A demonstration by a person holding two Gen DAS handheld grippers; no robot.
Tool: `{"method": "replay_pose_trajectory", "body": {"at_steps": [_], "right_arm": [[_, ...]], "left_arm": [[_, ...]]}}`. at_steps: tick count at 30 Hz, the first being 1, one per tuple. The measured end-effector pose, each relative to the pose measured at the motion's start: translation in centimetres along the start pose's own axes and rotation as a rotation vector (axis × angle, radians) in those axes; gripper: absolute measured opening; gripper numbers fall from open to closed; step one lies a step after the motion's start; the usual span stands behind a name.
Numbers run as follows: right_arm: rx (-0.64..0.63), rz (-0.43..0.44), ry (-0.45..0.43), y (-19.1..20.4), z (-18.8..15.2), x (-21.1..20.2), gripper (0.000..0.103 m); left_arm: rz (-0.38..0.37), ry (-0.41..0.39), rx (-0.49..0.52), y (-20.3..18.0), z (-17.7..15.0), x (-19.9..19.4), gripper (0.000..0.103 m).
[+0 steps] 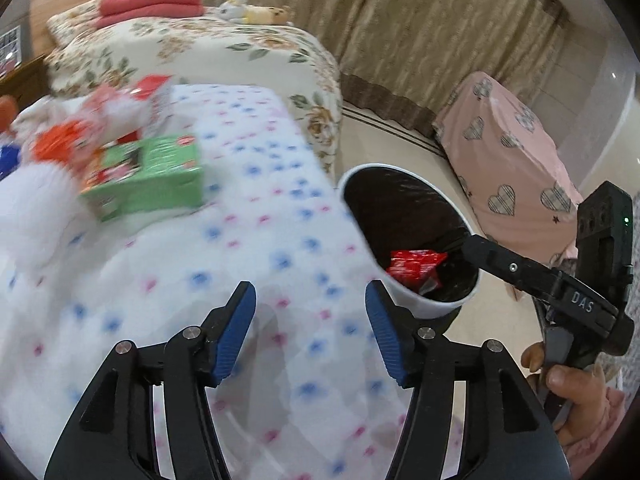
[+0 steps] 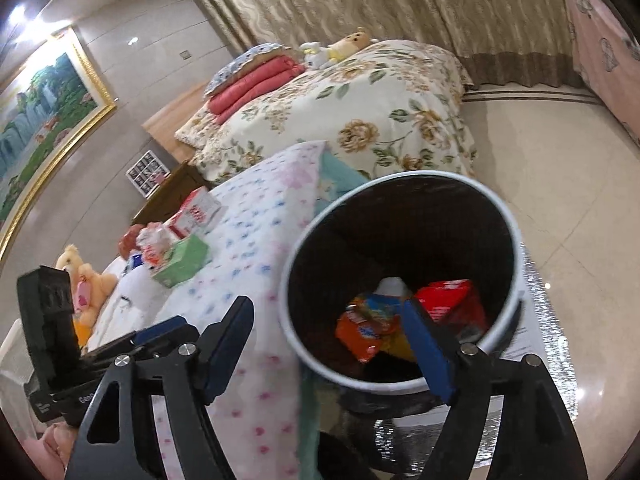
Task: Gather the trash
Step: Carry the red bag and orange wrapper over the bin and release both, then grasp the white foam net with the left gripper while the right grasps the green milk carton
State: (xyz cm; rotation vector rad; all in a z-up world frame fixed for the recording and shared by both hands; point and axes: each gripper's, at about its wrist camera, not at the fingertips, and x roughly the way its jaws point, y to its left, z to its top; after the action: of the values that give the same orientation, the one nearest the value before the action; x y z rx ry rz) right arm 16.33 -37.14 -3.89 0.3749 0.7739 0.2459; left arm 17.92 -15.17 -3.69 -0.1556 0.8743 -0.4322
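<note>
Held both tongs wide and empty: left tongs (image 1: 310,320) over the dotted desk (image 1: 248,216), right tongs (image 2: 328,344) above the bin (image 2: 400,384) with wrappers (image 2: 372,328).

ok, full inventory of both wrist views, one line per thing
trash bin: 1, white, black liner, on floor beside table
wrappers in bin: several, red and orange
green box: 1, on dotted tablecloth
red-white packets: a few, behind green box
bed: 1, floral cover, behind table
left gripper: open, empty, over tablecloth
right gripper: open, empty, at bin mouth
</note>
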Motion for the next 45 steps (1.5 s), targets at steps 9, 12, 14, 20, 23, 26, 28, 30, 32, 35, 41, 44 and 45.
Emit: {"method": "replay_pose_trajectory", "body": {"at_steps": [9,12,14,20,23,26,28,30,32,35,41,44,45], "right_arm": [[-0.056,0.056,0.033,4.1,-0.7,1.7,0.085],[-0.080,0.075,0.048,5.6,-0.9,2.5,0.086],[-0.102,0.088,0.057,6.5,-1.1,2.9,0.086],[-0.178,0.121,0.085,9.3,-1.3,4.6,0.086],[-0.242,0.132,0.100,10.3,-1.1,5.6,0.086],[-0.301,0.146,0.115,11.4,-0.6,6.7,0.086],[-0.335,0.146,0.121,11.9,-0.3,7.4,0.087],[-0.359,0.156,0.128,12.3,-0.1,8.1,0.088],[-0.373,0.163,0.137,12.6,0.1,8.8,0.088],[-0.403,0.169,0.160,13.1,0.4,10.2,0.088],[-0.495,0.195,0.214,14.5,1.5,12.6,0.088],[-0.577,0.190,0.231,15.6,2.1,13.7,0.088],[-0.599,0.190,0.238,15.8,2.3,14.1,0.088]], "left_arm": [[0.078,-0.057,-0.144,6.0,-1.9,-3.9,0.061],[0.108,-0.068,-0.170,7.7,-2.4,-4.7,0.061],[0.124,-0.071,-0.185,8.6,-2.7,-5.1,0.061],[0.161,-0.081,-0.223,11.3,-3.3,-6.3,0.061],[0.175,-0.090,-0.235,12.2,-3.2,-6.7,0.061],[0.192,-0.097,-0.246,13.2,-3.1,-7.0,0.061],[0.207,-0.102,-0.261,14.0,-2.9,-7.1,0.061],[0.211,-0.102,-0.277,14.7,-2.7,-7.0,0.061],[0.220,-0.101,-0.285,15.4,-2.3,-7.0,0.061],[0.232,-0.106,-0.280,16.1,-1.6,-7.0,0.061],[0.242,-0.093,-0.284,18.4,0.2,-6.1,0.061],[0.232,-0.072,-0.267,19.1,0.9,-5.4,0.061],[0.226,-0.066,-0.258,19.3,1.2,-5.1,0.061]]}}
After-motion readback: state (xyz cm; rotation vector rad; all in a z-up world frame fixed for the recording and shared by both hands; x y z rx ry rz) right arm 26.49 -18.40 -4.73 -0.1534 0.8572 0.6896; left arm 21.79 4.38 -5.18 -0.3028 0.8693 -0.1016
